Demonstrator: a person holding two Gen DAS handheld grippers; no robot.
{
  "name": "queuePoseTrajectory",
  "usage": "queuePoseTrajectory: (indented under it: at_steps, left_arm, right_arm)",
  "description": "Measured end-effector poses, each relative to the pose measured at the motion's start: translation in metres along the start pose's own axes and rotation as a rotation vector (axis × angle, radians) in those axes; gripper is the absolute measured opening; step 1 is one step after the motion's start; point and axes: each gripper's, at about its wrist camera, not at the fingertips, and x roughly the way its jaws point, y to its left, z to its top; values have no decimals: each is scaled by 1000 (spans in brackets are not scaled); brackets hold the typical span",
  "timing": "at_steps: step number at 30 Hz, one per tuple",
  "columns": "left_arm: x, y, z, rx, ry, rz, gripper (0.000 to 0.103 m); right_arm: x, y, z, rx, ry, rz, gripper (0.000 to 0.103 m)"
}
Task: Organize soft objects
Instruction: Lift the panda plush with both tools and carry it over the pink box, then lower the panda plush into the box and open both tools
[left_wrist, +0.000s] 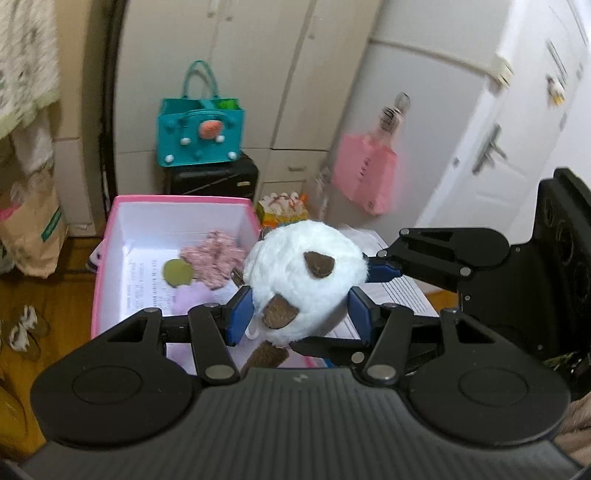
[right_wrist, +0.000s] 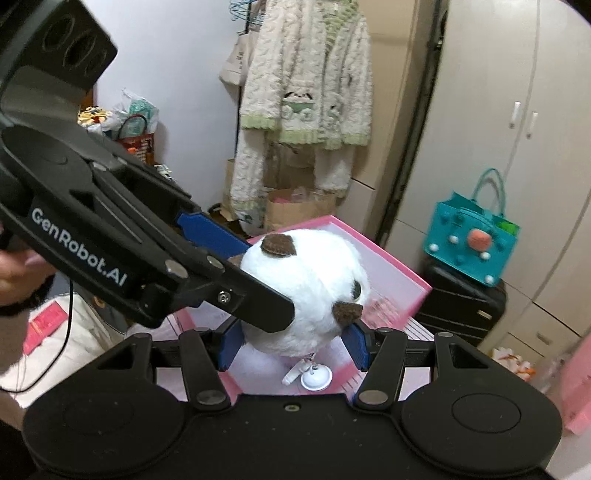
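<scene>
Both grippers are clamped on one white plush toy (left_wrist: 303, 273): my left gripper (left_wrist: 301, 314) presses its blue pads into the lower flanks, and my right gripper (right_wrist: 293, 345) pinches it the same way from its own side, so the ball sits squeezed between four pads in the air just above the near corner of the pink box (left_wrist: 177, 201). My worry is the shared hold: if my hands drift apart or twist against each other, the fluffy fur could slide off one pair of pads and the toy would swing or fall outside the box, perhaps onto the papers beside it. The dangling suction cup (right_wrist: 316, 378) could also catch the box rim. I judge the toy nearly round, with little long axis; its brown ears point up and its eye faces right in the right wrist view.
</scene>
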Motion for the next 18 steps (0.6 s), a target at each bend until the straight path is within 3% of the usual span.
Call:
queuePoseTrajectory:
  at_steps: [5,14,18]
  left_arm:
    - [14,44,5,-94,8,26,55]
    - [58,103,-1,-215,96,121,55]
    - [72,117,-7,-242,126,156,55]
  right_arm:
    - [45,-7,16,14,35,79,63]
    - [129,-22,19,106,143,241,62]
    - [151,-20,16,58,177,279,62]
